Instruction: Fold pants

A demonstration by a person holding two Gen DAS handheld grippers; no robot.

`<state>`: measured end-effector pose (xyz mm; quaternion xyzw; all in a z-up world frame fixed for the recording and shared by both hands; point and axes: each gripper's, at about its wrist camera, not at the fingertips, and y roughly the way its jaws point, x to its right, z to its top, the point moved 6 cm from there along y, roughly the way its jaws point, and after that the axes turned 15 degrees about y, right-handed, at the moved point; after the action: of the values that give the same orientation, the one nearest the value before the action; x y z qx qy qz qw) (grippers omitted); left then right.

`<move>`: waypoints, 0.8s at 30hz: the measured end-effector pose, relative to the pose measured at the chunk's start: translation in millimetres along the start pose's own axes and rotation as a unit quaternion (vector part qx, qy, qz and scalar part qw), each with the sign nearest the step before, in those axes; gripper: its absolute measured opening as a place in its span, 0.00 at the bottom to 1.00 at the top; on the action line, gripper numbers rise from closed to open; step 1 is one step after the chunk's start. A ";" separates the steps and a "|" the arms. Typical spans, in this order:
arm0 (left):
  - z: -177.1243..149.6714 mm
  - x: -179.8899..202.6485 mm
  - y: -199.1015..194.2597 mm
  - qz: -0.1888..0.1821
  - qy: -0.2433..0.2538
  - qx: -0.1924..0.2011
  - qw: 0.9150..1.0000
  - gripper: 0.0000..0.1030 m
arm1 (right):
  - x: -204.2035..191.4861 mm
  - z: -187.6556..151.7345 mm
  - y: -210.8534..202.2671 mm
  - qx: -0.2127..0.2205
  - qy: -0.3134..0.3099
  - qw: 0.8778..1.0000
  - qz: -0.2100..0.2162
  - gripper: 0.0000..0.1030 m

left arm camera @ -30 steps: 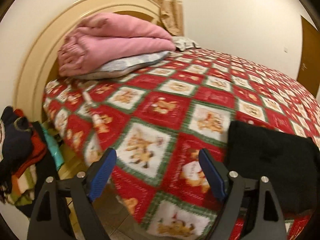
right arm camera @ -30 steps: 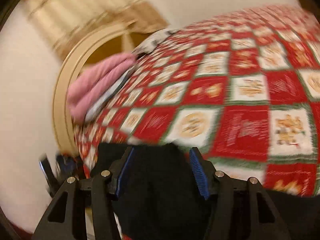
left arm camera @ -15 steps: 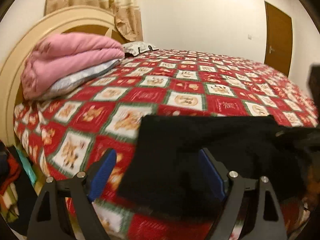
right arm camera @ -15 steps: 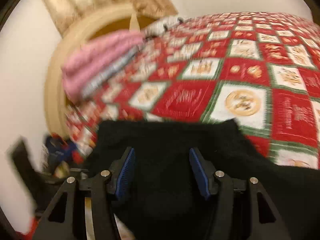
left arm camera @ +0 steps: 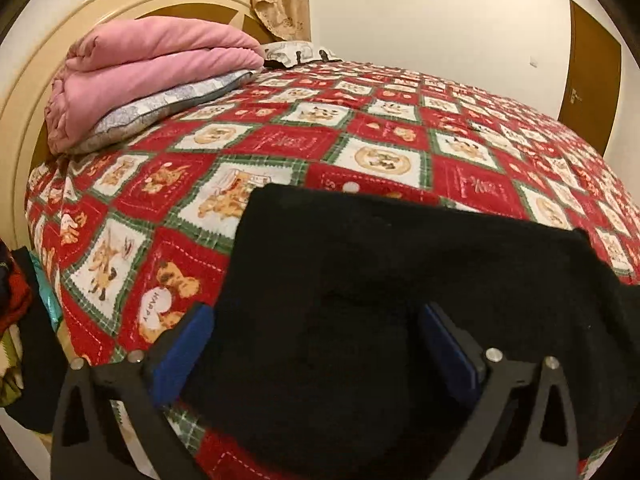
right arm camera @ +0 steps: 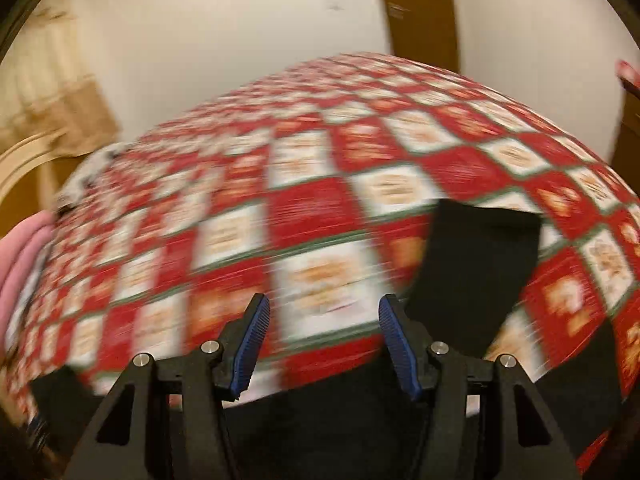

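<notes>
Black pants [left arm camera: 400, 280] lie flat on the red patterned bedspread [left arm camera: 280, 144] near the bed's front edge. My left gripper [left arm camera: 316, 344] is open, its blue pads on either side of the near part of the black cloth, holding nothing. In the blurred right wrist view a black pant leg [right arm camera: 480, 264] stretches away on the right and more black cloth lies along the bottom. My right gripper [right arm camera: 320, 340] is open and empty above the bedspread [right arm camera: 320, 200], left of that leg.
A folded pink blanket [left arm camera: 148, 68] lies on a grey pillow [left arm camera: 160, 112] against the cream headboard [left arm camera: 24, 92]. Clothes [left arm camera: 16, 304] hang at the left, off the bed. A brown door [left arm camera: 592, 76] is at the far right.
My left gripper has moved right and closer, so the pants now fill the space between its pads. My right gripper has swung right, away from the headboard, and now shows the pant leg.
</notes>
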<state>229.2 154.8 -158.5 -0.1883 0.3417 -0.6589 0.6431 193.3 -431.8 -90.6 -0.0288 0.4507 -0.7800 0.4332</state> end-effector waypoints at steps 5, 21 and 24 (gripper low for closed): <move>-0.2 1.8 1.0 0.013 -0.007 -0.004 1.000 1.00 | 39.9 26.6 48.3 -0.036 0.008 0.998 -0.044 0.57; 1.5 3.0 2.6 0.013 -0.007 -0.018 1.000 1.00 | 82.9 28.7 -23.0 -0.008 0.093 0.995 0.039 0.06; 1.6 3.0 2.9 0.013 -0.008 -0.018 1.000 1.00 | 113.9 12.5 -74.5 0.024 0.143 0.986 0.081 0.06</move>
<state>232.1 151.7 -159.9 -0.2011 0.3510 -0.6423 0.6510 79.4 -503.9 -68.2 0.1303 0.4899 -0.7493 0.4260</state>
